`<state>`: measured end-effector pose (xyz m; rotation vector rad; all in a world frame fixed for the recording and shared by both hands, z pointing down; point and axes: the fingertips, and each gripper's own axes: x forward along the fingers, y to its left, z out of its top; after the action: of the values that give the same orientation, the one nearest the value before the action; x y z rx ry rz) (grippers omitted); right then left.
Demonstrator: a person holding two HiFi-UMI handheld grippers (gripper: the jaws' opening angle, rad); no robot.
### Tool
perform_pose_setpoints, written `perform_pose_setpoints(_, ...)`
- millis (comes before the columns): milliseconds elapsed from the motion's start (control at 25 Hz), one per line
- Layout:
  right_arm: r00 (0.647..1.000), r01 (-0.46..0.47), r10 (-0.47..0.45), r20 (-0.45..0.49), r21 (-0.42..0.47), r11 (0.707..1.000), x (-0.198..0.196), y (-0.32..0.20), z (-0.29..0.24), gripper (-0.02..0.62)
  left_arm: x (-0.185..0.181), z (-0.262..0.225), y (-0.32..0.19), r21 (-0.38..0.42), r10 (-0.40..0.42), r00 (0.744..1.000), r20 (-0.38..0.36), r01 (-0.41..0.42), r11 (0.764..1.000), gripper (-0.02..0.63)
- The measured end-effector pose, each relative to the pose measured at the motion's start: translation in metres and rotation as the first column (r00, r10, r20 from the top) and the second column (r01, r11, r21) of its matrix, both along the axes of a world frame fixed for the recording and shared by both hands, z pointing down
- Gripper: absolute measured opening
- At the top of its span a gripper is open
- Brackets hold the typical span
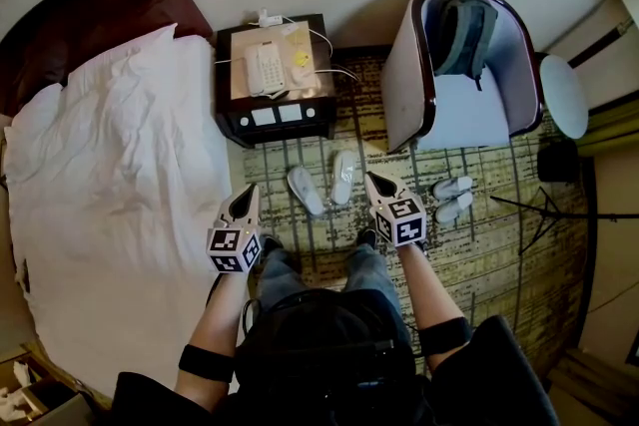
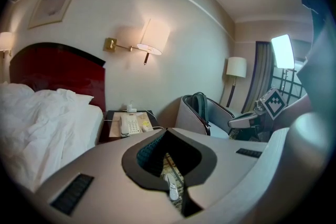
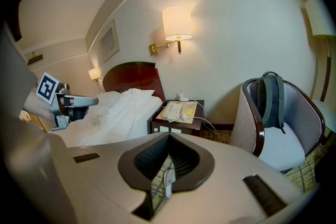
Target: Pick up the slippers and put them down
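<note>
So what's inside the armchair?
A grey-green backpack stands against the back of the armchair; the pale seat in front of it is bare. The backrest behind the backpack is covered, so anything there can't be seen.

Nothing is legible: the phone (image 1: 266, 67) keys and the white tags (image 1: 277, 115) on the nightstand (image 1: 226, 65) are too small to read.

A left slipper (image 1: 306, 191) and a right slipper (image 1: 343, 177), both white, are being shown lying on the patterned carpet (image 1: 479, 249), forming a V opening to the far side. A second white pair (image 1: 452, 187) is lying crosswise, side by side, well to their right.
</note>
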<state>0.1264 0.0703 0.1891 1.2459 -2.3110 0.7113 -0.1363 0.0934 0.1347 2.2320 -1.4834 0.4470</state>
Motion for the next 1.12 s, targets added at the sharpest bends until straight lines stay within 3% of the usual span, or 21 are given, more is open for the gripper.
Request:
perform_pose_setpoints(360,1.0,0.027,-0.027,0.0,-0.003,1.0,-0.008,-0.006,0.01,0.002,0.014,0.021,0.006,-0.054,0.028,1.0,-0.001,-0.028,0.998,0.003)
perform_pose_setpoints(560,0.999,0.054,-0.054,0.002,-0.025,0.998,-0.023,-0.005,0.027,0.002,0.016,0.054,0.01,-0.154,0.022,1.0,-0.014,-0.024,0.988,0.003)
perform_pose_setpoints(680,0.997,0.082,-0.082,-0.012,-0.044,0.996,-0.034,-0.006,0.05,0.002,0.022,0.083,0.012,-0.223,0.012,0.998,-0.063,-0.026,0.975,0.053)
perform_pose_setpoints(880,0.996,0.079,-0.081,-0.023,-0.086,0.993,-0.05,-0.008,0.092,0.002,0.027,0.145,0.026,-0.368,0.008,0.992,-0.13,-0.056,0.928,0.168)
perform_pose_setpoints(1120,0.994,0.086,-0.092,-0.053,-0.11,0.99,-0.068,-0.024,0.163,0.002,0.027,0.243,0.041,-0.525,-0.028,0.978,-0.207,-0.087,0.846,0.3)
